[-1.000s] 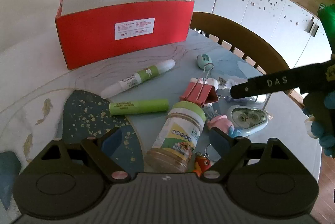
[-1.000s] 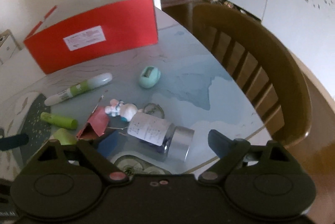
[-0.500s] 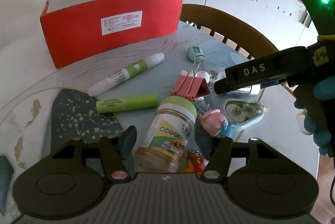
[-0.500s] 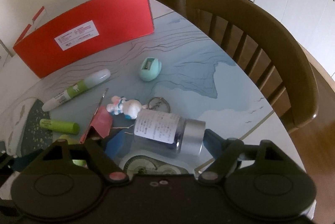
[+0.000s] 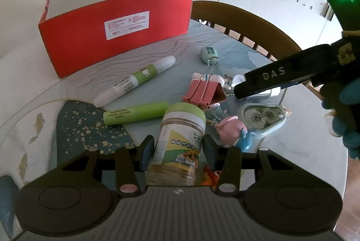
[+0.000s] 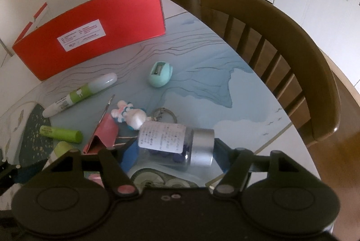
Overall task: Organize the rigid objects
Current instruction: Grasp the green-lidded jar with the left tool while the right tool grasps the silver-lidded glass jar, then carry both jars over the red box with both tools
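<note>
Left wrist view: fingers (image 5: 148, 148) grip green-lidded jar (image 5: 178, 146); right fingers (image 6: 130, 154) clasp silver-capped jar (image 6: 173, 144).

Left gripper (image 5: 177, 152) closed around green-lidded spice jar (image 5: 180, 139), fingers (image 5: 146, 151) pressing both sides. Beyond it on the counter (image 5: 303, 151): green tube (image 5: 135, 113), pink binder clip (image 5: 203, 92), red box (image 5: 114, 34).

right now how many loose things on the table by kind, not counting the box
jars: 2, green-lid jar, silver-lid jar
pens: 2, white pen, green pen
binder clip: 1
sharpener: 1
figurines: 2, pink, white
tape dispenser: 1
total: 9
</note>
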`<act>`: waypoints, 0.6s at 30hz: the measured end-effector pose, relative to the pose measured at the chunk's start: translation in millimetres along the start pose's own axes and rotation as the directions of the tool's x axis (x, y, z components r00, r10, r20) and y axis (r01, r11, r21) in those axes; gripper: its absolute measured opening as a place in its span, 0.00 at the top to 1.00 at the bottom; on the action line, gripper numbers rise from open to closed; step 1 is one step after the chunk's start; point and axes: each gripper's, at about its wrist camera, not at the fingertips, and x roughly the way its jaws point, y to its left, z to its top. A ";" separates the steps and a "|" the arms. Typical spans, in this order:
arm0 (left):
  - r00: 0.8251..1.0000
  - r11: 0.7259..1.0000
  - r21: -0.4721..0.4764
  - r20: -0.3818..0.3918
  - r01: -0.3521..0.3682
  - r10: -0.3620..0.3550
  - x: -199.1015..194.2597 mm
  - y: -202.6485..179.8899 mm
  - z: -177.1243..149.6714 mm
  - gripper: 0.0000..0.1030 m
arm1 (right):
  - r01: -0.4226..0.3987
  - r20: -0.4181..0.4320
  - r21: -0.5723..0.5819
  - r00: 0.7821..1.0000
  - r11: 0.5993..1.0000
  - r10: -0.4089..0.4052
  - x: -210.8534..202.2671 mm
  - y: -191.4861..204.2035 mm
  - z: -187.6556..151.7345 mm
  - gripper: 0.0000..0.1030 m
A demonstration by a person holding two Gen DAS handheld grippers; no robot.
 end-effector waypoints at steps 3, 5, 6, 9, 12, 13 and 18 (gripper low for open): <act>1.000 1.000 -0.002 -0.001 -0.006 0.006 -0.7 1.5 -0.2 0.56 | 0.001 0.013 -0.021 1.000 1.000 -0.001 -5.0 0.9 -0.4 0.32; 1.000 1.000 -0.010 -0.001 -0.009 0.009 -2.2 3.1 -0.5 0.56 | -0.002 0.020 -0.037 1.000 0.999 0.003 -9.6 1.9 -0.4 0.32; 1.000 1.000 -0.016 -0.002 -0.008 0.008 -3.0 4.2 -0.7 0.56 | -0.007 0.022 -0.046 1.000 0.999 0.008 -12.0 2.7 -0.4 0.32; 1.000 0.999 -0.036 -0.002 -0.009 0.009 -6.6 7.4 -1.0 0.56 | -0.013 0.036 -0.080 0.999 0.997 0.016 -20.0 5.6 -0.7 0.32; 1.000 0.998 -0.060 0.008 -0.011 0.011 -13.7 11.7 0.8 0.57 | -0.028 0.037 -0.110 0.999 0.994 0.032 -27.9 9.6 -0.6 0.32; 1.000 0.998 -0.066 0.011 -0.012 0.012 -15.6 12.6 1.7 0.58 | -0.030 0.041 -0.122 0.999 0.992 0.035 -31.0 11.4 -0.1 0.32; 1.000 0.995 -0.103 0.025 -0.012 0.014 -27.5 18.4 8.4 0.59 | -0.053 0.060 -0.178 0.996 0.983 0.064 -49.7 19.5 5.0 0.32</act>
